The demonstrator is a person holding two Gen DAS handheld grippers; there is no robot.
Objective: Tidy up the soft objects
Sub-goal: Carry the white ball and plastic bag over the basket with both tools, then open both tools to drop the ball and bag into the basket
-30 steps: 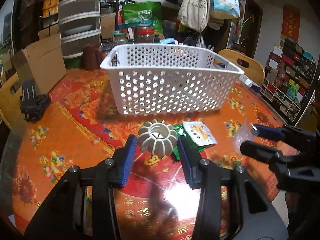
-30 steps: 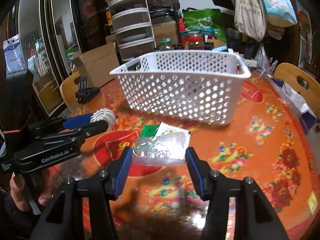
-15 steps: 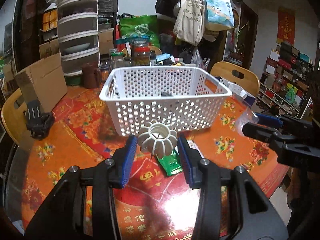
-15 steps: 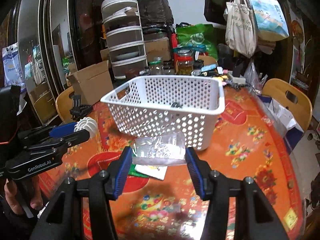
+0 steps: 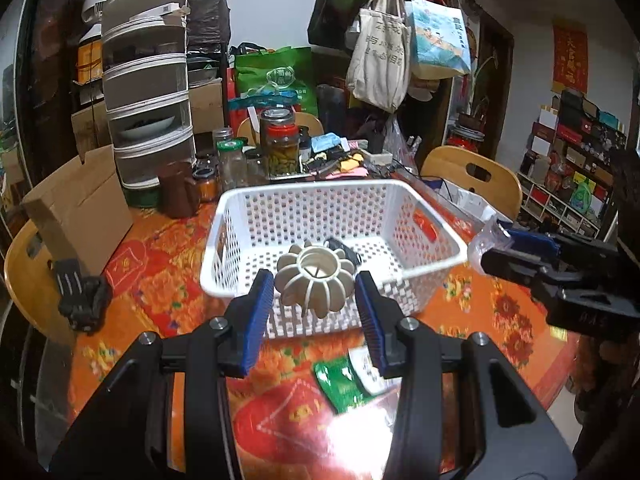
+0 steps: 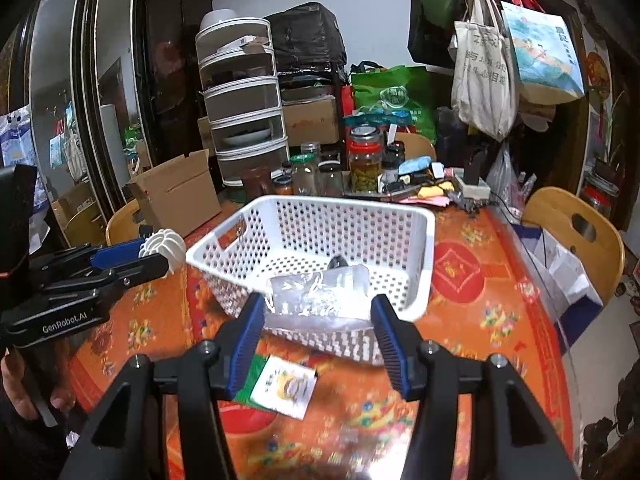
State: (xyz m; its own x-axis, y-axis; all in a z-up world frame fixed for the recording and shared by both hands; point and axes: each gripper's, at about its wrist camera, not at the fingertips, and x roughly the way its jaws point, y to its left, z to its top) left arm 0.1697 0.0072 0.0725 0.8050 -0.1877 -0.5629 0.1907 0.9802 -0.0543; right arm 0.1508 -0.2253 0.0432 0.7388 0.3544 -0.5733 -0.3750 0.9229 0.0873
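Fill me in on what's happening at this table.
A person is sorting soft items into the white basket, a gripper in each hand. The left gripper holds a ribbed cream pumpkin-shaped piece; the right gripper holds a clear plastic bag. Both are raised near the basket's front rim. Two snack packets lie on the tablecloth.

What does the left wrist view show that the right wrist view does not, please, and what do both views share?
Only the left wrist view shows the green packet on the table and the shelves of boxes at far right. Only the right wrist view shows the mirrored wardrobe and the hand on the left gripper's handle. Both show the white basket, the ribbed white object in the left gripper and the clear bag in the right gripper.
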